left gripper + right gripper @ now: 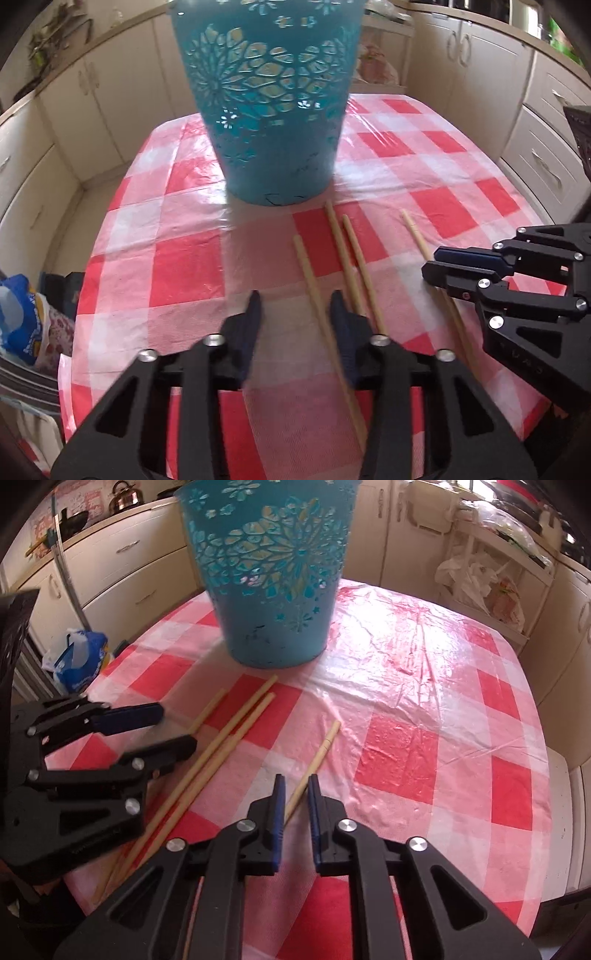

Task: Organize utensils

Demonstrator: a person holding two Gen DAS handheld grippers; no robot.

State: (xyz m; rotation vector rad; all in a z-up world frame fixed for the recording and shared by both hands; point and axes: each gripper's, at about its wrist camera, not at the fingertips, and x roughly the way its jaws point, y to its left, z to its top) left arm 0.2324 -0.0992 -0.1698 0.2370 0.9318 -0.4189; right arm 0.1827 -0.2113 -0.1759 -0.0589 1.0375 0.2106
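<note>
Four chopsticks are laid near the table's near edge, long axes pointing at the bucket. The rightmost chopstick is straddled by the unclenched right gripper; the left gripper is held open, empty.

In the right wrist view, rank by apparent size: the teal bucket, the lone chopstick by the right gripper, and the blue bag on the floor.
1. teal bucket, largest.
2. lone chopstick, long but thin.
3. blue bag; farther away, so its rank against the chopstick is unsure.
</note>
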